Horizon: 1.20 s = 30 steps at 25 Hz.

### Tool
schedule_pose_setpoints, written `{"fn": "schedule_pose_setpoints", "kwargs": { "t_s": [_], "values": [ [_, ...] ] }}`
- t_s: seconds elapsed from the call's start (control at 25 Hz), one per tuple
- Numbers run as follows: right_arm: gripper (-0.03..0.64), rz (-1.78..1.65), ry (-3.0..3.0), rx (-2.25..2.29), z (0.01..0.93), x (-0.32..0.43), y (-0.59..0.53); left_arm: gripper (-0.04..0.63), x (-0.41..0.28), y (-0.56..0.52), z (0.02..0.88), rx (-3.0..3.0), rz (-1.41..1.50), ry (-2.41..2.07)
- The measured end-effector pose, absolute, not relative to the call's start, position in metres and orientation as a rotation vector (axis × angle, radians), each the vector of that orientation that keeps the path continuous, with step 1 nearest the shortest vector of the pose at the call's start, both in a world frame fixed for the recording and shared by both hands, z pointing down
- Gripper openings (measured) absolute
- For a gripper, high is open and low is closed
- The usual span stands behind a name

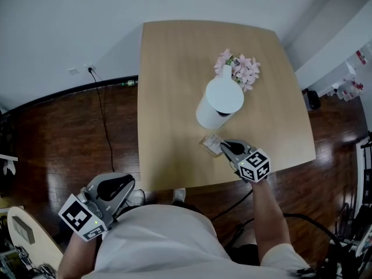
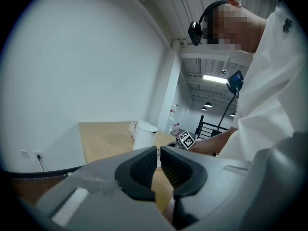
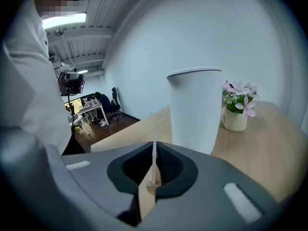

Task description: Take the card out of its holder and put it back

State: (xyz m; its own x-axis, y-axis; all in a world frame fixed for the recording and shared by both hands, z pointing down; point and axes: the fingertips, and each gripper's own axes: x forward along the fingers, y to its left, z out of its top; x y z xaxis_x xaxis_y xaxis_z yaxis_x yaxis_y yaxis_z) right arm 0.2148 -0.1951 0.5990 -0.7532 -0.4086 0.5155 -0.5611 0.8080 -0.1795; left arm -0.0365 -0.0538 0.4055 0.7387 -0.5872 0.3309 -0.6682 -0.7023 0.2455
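Right claw, pinched on the upright card, should draw it straight up so the small holder stays on the worktop.

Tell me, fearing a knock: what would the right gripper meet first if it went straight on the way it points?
Probably the white cylindrical container, just right of its line; the right gripper is shut on the card. Depth is unclear.

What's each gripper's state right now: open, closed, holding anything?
Left gripper: closed, nothing between its jaws.
Right gripper: closed on the card, seen edge-on between its jaws.
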Motion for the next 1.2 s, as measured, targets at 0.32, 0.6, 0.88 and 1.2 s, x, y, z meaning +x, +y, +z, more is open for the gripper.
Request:
{"fn": "schedule_pose_setpoints", "kwargs": {
  "t_s": [0.32, 0.6, 0.88, 1.2],
  "values": [
    [0.059, 0.378, -2.490, 0.868, 0.587, 0.211, -0.199, 0.031, -0.052, -0.051, 0.406, 2.608, 0.325, -0.911],
    [0.105, 0.250, -2.329, 1.214, 0.544, 0.224, -0.184, 0.029, -0.071, -0.047, 0.402, 2.671, 0.319, -0.806],
    [0.115, 0.208, -2.236, 1.462, 0.481, 0.187, -0.100, 0.015, -0.112, -0.037, 0.402, 2.733, 0.271, -0.670],
    [0.117, 0.266, -2.254, 1.570, 0.454, 0.084, 0.029, 0.014, -0.169, -0.001, 0.417, 2.747, 0.291, -0.537]
  ]
}}
